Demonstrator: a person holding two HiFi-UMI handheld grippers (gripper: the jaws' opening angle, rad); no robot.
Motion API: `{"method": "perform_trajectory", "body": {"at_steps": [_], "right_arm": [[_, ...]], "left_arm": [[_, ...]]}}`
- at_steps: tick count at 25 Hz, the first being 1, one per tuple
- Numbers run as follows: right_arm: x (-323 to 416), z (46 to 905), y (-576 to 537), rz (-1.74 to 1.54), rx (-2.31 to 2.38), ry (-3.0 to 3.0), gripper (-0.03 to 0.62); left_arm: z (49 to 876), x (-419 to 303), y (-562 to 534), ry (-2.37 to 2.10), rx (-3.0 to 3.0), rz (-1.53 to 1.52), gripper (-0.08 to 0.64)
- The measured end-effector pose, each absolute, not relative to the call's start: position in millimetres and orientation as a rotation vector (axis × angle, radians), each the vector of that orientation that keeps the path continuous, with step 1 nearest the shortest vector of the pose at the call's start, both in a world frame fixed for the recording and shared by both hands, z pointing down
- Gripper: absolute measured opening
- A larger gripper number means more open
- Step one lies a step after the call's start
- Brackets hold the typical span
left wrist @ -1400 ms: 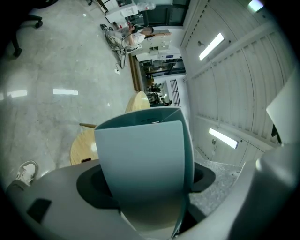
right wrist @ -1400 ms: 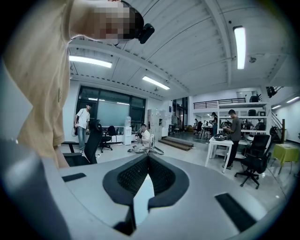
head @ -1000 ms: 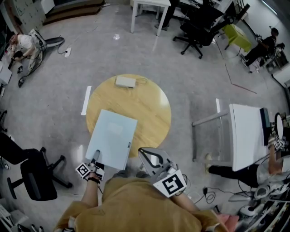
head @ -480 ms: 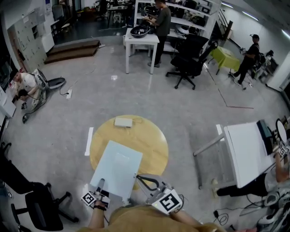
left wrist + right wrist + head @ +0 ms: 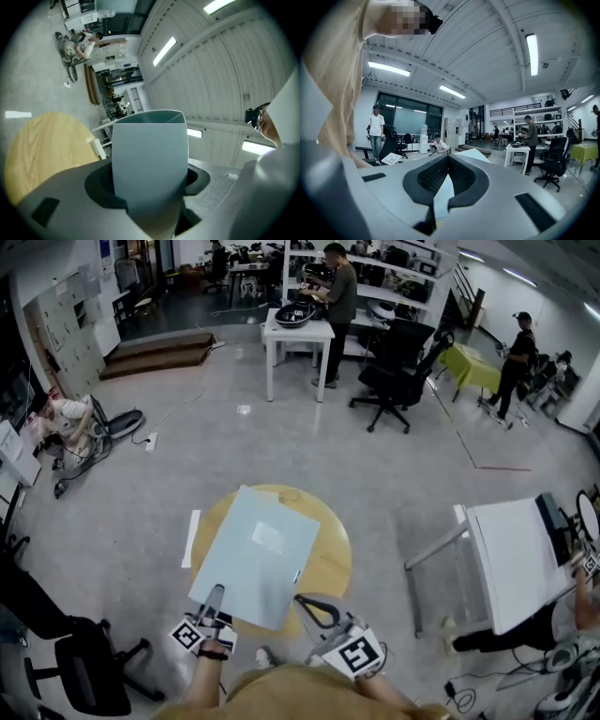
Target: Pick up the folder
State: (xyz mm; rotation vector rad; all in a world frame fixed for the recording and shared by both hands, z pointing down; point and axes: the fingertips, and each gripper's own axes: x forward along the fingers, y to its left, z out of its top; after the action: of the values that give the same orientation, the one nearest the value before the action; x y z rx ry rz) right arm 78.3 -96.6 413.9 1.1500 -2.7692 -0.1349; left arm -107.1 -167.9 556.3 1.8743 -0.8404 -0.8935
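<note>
Head view: folder, pale blue, is up off the round wooden counter, tilted with its far edge raised. A second ago it lay flat on the wood. The left tool holds it at the near edge, as it did then. The small white box that sat at the counter's far side is now hidden behind the raised sheet. The right tool stays low by the folder's near right corner, tips just beside its edge. A white strip lies on the floor left of the counter, a black chair stands at lower left, and a white desk at right.

Left tool view: the jaws clamp the folder, which stands up between them and fills the middle. The counter shows at left, well below the sheet. This grip is only a small detail from the head.

Right tool view: the jaws stand narrow, tips together. The folder's pale sheet shows through the slot below the tips, and one corner rises beyond them. I cannot tell whether the tips touch it. A person stands at a white table, beside a black office chair.
</note>
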Motion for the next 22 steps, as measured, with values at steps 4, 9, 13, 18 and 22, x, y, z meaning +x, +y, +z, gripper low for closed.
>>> {"method": "perform_trajectory", "body": {"at_steps": [4, 9, 13, 18, 22], "right_arm": [[77.8, 399.2, -99.6, -0.133, 1.192, -2.784, -0.003], [73.6, 380.3, -112.9, -0.191, 1.219, -2.843, -0.003], [78.6, 371.5, -119.1, -0.19, 1.247, -2.868, -0.003], [78.8, 360.2, -124.6, -0.195, 1.266, -2.876, -0.003], [83.0, 355.0, -132.3, -0.212, 1.276, -2.878, -0.003]], "left_arm": [[495.3, -102.5, -175.2, -0.874, 1.993, -0.909, 0.279], [433.1, -109.6, -184.1, -0.932, 2.064, -1.005, 0.279], [400.9, -115.9, -181.8, -1.022, 2.136, -1.027, 0.279], [368.9, -134.8, -173.7, -1.179, 2.237, -1.008, 0.279], [349.1, -147.3, -167.7, -1.305, 2.306, -0.995, 0.279]]}}
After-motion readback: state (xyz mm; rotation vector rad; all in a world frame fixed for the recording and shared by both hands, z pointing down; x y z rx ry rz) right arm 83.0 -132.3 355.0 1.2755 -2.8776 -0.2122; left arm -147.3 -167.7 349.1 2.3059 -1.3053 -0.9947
